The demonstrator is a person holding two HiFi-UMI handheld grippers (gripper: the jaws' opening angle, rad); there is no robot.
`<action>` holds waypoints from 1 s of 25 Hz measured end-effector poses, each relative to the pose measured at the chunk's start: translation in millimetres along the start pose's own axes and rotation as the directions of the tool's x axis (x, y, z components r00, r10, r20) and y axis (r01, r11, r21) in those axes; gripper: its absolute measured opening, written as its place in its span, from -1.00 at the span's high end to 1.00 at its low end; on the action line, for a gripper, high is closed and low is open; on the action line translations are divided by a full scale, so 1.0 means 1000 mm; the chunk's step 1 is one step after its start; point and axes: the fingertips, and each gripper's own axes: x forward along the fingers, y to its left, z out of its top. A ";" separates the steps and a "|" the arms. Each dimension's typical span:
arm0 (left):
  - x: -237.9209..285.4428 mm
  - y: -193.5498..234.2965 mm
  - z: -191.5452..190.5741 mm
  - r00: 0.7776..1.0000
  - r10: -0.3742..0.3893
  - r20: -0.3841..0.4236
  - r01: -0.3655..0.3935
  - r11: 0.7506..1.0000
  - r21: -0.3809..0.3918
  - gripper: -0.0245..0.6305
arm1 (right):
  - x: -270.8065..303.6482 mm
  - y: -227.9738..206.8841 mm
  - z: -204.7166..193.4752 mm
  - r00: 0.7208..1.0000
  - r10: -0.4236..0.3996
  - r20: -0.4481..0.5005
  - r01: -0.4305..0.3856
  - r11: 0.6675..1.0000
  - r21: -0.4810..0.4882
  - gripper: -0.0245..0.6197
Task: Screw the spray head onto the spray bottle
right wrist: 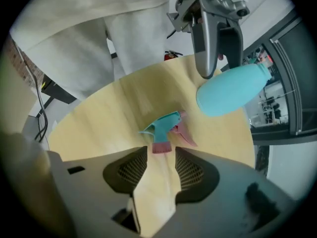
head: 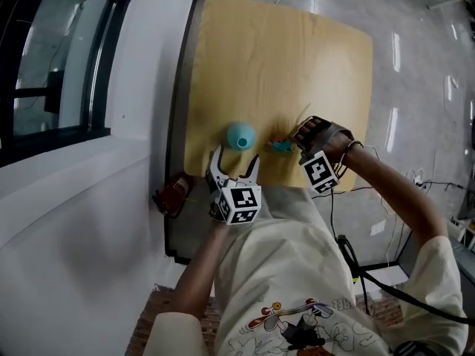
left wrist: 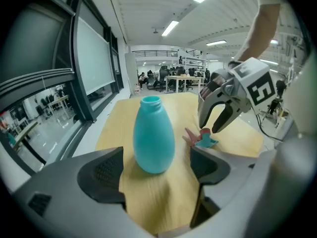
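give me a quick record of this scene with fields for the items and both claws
table: wooden
bottle: teal, upright, neck open, no head on
spray head: teal and pink, lying on the table beside the bottle
left claw: open, facing the bottle, not touching it
right claw: open, tips at the spray head's pink collar, not gripping
step: head not yet screwed on

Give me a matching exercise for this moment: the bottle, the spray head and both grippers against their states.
1 spray bottle
2 spray head
3 left gripper
4 right gripper

a lies on the table
b stands upright, neck bare
c jaws apart, just over the spray head
d jaws wide apart, facing the spray bottle

Pairs: 1-b; 2-a; 3-d; 4-c
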 end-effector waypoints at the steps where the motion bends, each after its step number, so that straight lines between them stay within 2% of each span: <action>1: -0.002 0.001 -0.002 1.000 0.008 -0.003 -0.008 1.000 -0.028 -0.32 | 0.003 -0.003 0.002 1.000 0.004 0.004 -0.004 1.000 -0.011 0.42; 5: -0.007 0.009 -0.009 1.000 0.026 -0.007 -0.026 0.996 -0.085 -0.32 | 0.020 -0.013 0.009 0.998 0.051 -0.027 -0.052 0.997 -0.061 0.42; 8: -0.002 0.013 -0.013 1.000 0.025 -0.011 -0.026 0.997 -0.075 -0.32 | 0.027 -0.010 0.011 0.992 0.111 -0.060 -0.117 0.988 -0.102 0.46; 10: 0.006 0.015 -0.017 1.000 0.026 -0.007 -0.026 0.997 -0.070 -0.32 | 0.027 -0.008 0.012 0.990 0.128 -0.061 -0.133 0.987 -0.088 0.48; 12: 0.012 0.019 -0.015 0.999 0.044 0.026 -0.042 0.997 -0.067 -0.32 | 0.022 -0.010 0.011 0.992 0.119 -0.033 -0.119 0.993 -0.014 0.49; 14: 0.016 0.026 -0.006 0.991 0.084 0.100 -0.078 0.995 -0.060 -0.31 | 0.008 -0.018 0.009 0.997 0.079 0.022 -0.081 0.986 0.148 0.49; 16: 0.022 0.028 0.002 0.982 0.093 0.167 -0.085 0.995 -0.057 -0.31 | -0.013 -0.028 0.004 0.997 0.011 0.070 -0.035 0.937 0.348 0.49; 19: 0.038 0.025 0.001 0.977 0.065 0.203 -0.059 0.998 -0.039 -0.31 | -0.043 -0.035 -0.005 0.994 -0.084 0.070 0.030 0.824 0.566 0.49; 22: 0.052 0.022 0.000 0.975 0.054 0.214 -0.053 0.999 -0.013 -0.32 | -0.066 -0.029 -0.006 0.990 -0.138 0.038 0.077 0.733 0.676 0.49; 25: 0.063 0.018 0.004 0.973 0.037 0.228 -0.036 0.999 -0.009 -0.35 | -0.083 -0.018 0.004 0.985 -0.169 0.028 0.092 0.662 0.744 0.49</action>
